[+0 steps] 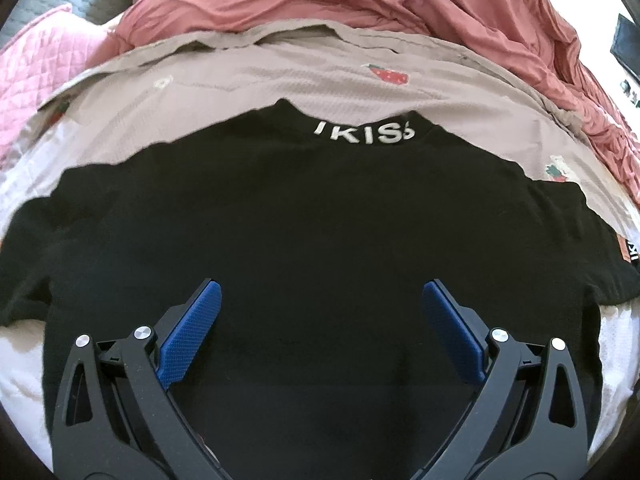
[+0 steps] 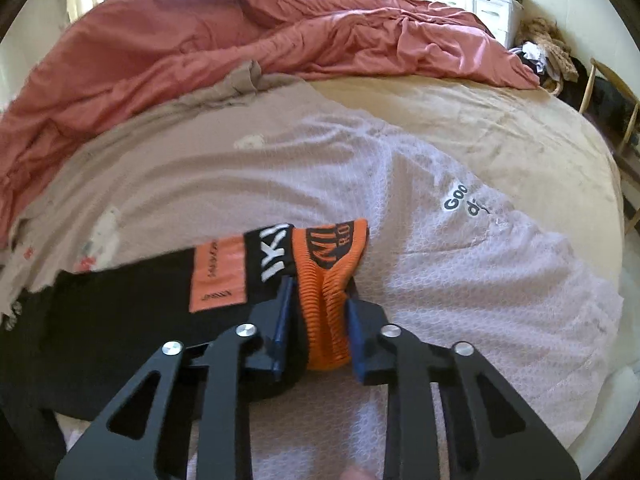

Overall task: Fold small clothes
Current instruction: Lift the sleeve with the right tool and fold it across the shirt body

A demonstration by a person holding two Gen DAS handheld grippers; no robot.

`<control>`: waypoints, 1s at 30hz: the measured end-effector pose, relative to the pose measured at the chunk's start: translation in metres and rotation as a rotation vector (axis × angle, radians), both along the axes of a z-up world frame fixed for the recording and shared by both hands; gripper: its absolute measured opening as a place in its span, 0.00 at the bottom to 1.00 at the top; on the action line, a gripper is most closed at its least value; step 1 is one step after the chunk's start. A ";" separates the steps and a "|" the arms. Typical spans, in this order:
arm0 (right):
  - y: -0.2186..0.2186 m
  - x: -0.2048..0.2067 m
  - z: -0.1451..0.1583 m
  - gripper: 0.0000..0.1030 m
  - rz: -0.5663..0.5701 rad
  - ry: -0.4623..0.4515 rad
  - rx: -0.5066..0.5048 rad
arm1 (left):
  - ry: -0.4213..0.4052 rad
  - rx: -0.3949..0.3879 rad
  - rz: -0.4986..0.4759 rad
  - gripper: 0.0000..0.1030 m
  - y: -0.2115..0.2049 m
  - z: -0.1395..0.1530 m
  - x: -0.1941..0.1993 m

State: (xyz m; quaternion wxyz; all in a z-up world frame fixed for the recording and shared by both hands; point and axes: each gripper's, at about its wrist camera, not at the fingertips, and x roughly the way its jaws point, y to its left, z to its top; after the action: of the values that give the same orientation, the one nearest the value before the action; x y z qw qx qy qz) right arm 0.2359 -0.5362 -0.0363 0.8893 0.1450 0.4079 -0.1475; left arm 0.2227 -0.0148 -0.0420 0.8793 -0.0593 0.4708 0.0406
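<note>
Black knit fills most of my left view: the black garment [image 1: 300, 232] lies spread flat on the bed [image 2: 500, 132], its collar with white lettering [image 1: 364, 134] at the far side, resting on a beige strawberry-print cloth [image 1: 240, 80] that seems to serve as the folding area. My left hand-held gripper [image 1: 320, 300] hangs above the near middle of the garment with its blue pads [image 1: 192, 336] spread wide and nothing between them, placed, I judge, to pin or steady the body while the other side folds. In the right view, my right hand-held gripper [image 2: 316, 312] is clamped on the orange ribbed cuff [image 2: 326, 312] at the garment's right end, beside an orange label patch [image 2: 218, 276]; the ribbing bunches between the pads, so the grip looks firm. Taking the cuff makes sense for carrying the sleeve leftward over the body. A rumpled red duvet [image 2: 200, 40] sits at the far side, well apart. The fold itself is not yet made.
</note>
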 end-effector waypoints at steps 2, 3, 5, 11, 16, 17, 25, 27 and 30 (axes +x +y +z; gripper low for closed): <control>0.004 -0.003 0.008 0.16 -0.002 -0.024 -0.009 | 0.001 -0.027 0.008 0.92 0.007 -0.004 -0.001; 0.007 -0.005 0.013 0.16 0.000 -0.036 -0.014 | -0.002 -0.034 0.010 0.92 0.009 -0.006 -0.001; 0.015 -0.007 0.022 0.16 0.011 -0.062 -0.018 | -0.014 -0.062 0.009 0.92 0.013 -0.006 -0.004; 0.063 -0.008 0.069 0.16 0.116 -0.179 -0.019 | -0.059 -0.129 0.019 0.92 0.028 0.000 -0.012; 0.127 -0.001 0.107 0.16 0.262 -0.266 -0.005 | -0.103 -0.133 0.048 0.92 0.050 0.012 -0.022; 0.140 -0.001 0.112 0.16 0.290 -0.279 0.001 | -0.115 -0.135 0.057 0.92 0.055 0.014 -0.024; 0.270 0.004 0.129 0.16 0.574 -0.308 0.085 | -0.165 -0.170 0.134 0.92 0.093 0.028 -0.034; 0.297 0.005 0.125 0.16 0.623 -0.293 0.107 | -0.168 -0.179 0.158 0.92 0.103 0.028 -0.036; 0.340 0.007 0.117 0.16 0.698 -0.266 0.131 | -0.184 -0.196 0.204 0.92 0.123 0.030 -0.040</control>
State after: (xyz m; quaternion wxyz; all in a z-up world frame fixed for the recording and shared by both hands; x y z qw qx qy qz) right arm 0.2427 -0.1957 0.0803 0.9200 0.0717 0.3222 0.2111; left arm 0.1823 0.1081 -0.0123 0.9000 -0.1956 0.3817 0.0779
